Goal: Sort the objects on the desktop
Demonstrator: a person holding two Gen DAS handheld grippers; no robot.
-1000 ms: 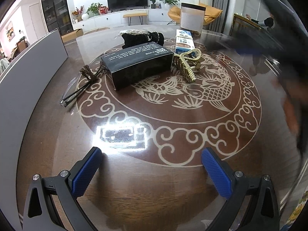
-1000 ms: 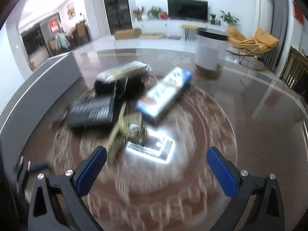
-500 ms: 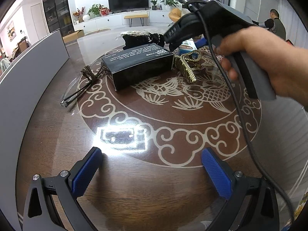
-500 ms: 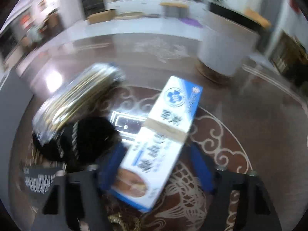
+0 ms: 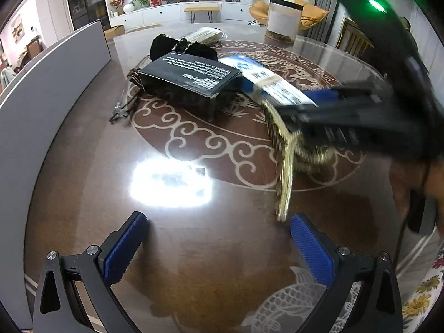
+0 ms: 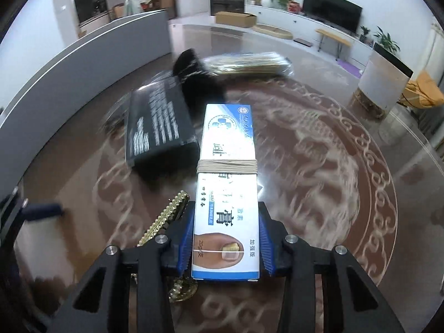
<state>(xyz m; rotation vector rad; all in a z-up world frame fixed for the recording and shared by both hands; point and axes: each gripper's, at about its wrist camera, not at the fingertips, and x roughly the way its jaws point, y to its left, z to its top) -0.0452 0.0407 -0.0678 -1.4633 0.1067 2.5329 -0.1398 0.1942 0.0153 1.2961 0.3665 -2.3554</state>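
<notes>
My right gripper (image 6: 226,247) is shut on a long blue and white ointment box (image 6: 227,183) bound with a rubber band, held above the table; the box also shows in the left wrist view (image 5: 266,80). A gold hair claw (image 6: 163,219) lies just under and left of it, and it shows blurred in the left wrist view (image 5: 285,166). A black box (image 5: 191,83) with white print lies mid-table. My left gripper (image 5: 219,247) is open and empty near the table's front edge.
A black pouch (image 5: 180,47) and a clear packet of sticks (image 5: 206,34) lie behind the black box. Glasses (image 5: 125,105) lie left of it. A white canister (image 5: 284,22) stands at the far right. A grey partition (image 5: 55,77) borders the left.
My right gripper moved in over the ointment box, shut on it and lifted it. The left gripper's view shifted to the left; its jaws stay open.
</notes>
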